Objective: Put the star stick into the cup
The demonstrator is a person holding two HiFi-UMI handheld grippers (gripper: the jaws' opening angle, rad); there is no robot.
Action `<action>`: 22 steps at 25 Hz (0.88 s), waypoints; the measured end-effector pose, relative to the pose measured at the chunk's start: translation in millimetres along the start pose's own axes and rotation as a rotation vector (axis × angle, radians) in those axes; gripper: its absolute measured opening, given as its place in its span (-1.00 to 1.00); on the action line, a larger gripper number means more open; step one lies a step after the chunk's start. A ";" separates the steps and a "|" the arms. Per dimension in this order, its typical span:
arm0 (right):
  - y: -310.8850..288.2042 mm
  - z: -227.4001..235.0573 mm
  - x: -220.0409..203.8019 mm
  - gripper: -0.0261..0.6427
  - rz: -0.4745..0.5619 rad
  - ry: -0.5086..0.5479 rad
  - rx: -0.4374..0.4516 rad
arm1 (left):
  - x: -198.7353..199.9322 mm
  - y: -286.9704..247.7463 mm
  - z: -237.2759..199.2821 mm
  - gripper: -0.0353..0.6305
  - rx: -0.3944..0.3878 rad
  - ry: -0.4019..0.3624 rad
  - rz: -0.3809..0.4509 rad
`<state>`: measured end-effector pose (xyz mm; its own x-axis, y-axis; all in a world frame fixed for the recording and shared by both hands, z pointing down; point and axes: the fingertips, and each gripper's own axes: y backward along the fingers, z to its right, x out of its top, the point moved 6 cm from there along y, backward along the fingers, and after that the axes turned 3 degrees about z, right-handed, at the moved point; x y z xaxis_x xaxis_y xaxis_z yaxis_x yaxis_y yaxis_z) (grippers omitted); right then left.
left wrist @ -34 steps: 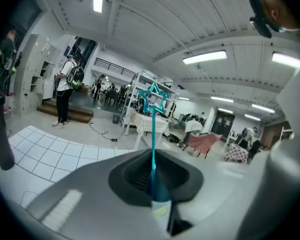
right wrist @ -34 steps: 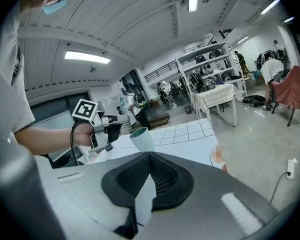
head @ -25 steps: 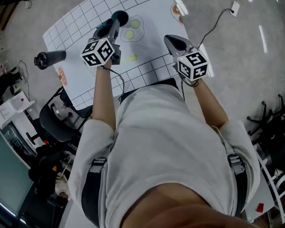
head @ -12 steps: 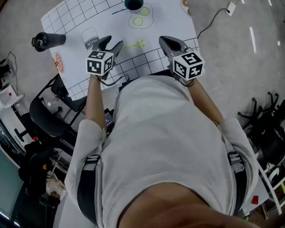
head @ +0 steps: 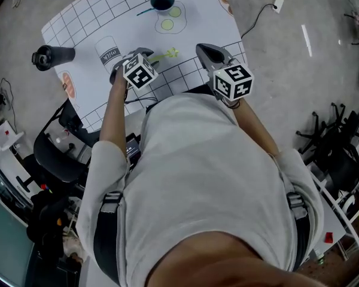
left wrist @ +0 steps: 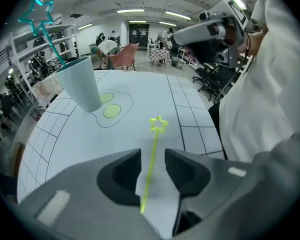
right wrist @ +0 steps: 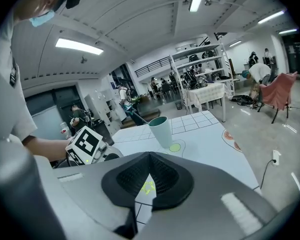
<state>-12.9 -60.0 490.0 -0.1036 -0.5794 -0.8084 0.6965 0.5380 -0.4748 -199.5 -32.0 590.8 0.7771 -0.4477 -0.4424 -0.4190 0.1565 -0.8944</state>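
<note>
Yellow-green thin star stick (left wrist: 153, 155)

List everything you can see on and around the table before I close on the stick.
Pale teal plastic cup: one, teal, upright at the mat's far side.
Blue star-topped stick: one, blue, standing in the cup.
Yellow-green star-topped stick: one, yellow-green, flat on the mat.
White grid-lined mat: one, white, covering the table.
Printed green circles: two, green, on the mat beside the cup.
Clear glass marked "milk": one, clear, left part of the mat.
Black cylindrical bottle: one, black, left of the mat.
Left gripper: one, grey, jaws closing either side of the yellow-green stick, not yet pressing.
Right gripper: one, grey, jaws shut, empty.
</note>
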 end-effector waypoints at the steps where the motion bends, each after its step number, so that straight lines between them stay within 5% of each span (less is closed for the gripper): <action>1: 0.9 -0.4 -0.6 -0.92 0.001 -0.002 -0.006 | -0.1 -3.4 0.8 -0.45 -0.014 -0.027 -0.024; 11: 7.0 -0.9 3.5 -0.92 0.007 0.000 -0.042 | 2.8 -23.0 -0.9 -0.62 -0.074 -0.176 -0.144; 22: 0.4 -3.9 9.0 -0.93 0.014 0.012 -0.026 | 3.5 -23.8 1.9 -0.83 -0.062 -0.154 -0.148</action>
<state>-16.3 -62.5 481.1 -0.1027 -0.5643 -0.8192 0.6794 0.5617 -0.4721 -185.9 -35.7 610.4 0.8928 -0.3211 -0.3161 -0.3197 0.0429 -0.9466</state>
